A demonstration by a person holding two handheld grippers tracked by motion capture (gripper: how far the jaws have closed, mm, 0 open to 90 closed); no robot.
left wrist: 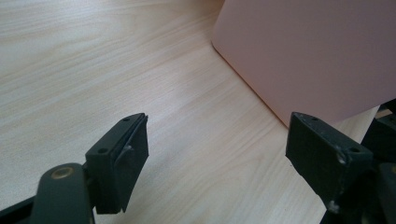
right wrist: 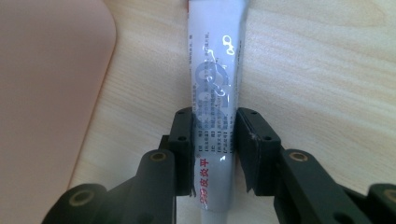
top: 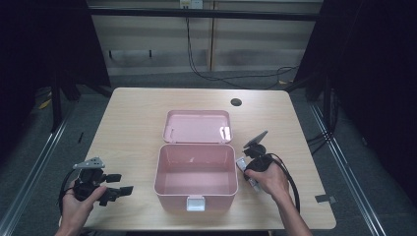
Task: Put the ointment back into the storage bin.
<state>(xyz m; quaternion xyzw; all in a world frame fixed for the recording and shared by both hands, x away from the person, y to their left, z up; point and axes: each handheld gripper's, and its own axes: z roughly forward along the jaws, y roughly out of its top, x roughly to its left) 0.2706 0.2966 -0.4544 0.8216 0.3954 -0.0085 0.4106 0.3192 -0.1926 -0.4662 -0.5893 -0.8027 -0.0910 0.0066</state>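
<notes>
Right now I am clamping my right gripper (right wrist: 214, 140) on a white tube (right wrist: 214, 88) with red and grey print, its jaws pressing both sides of it as it is lying flat on the table (top: 133, 113), just beside the right wall of the pink box (top: 195, 176). In the high view my right hand (top: 268, 178) is sitting close to that wall with the tube (top: 247, 173) poking out beneath it. That box is standing open in the middle of the table, its lid (top: 198, 126) lying back flat behind it, and I am seeing nothing inside; a pale latch (top: 195, 203) is showing on its front. My left gripper (left wrist: 217, 149) is hanging with its jaws spread wide over bare wood, gripping nothing, the box's side (left wrist: 317, 56) just ahead of it. A dark round hole (top: 236, 102) is showing near the table's far edge.
</notes>
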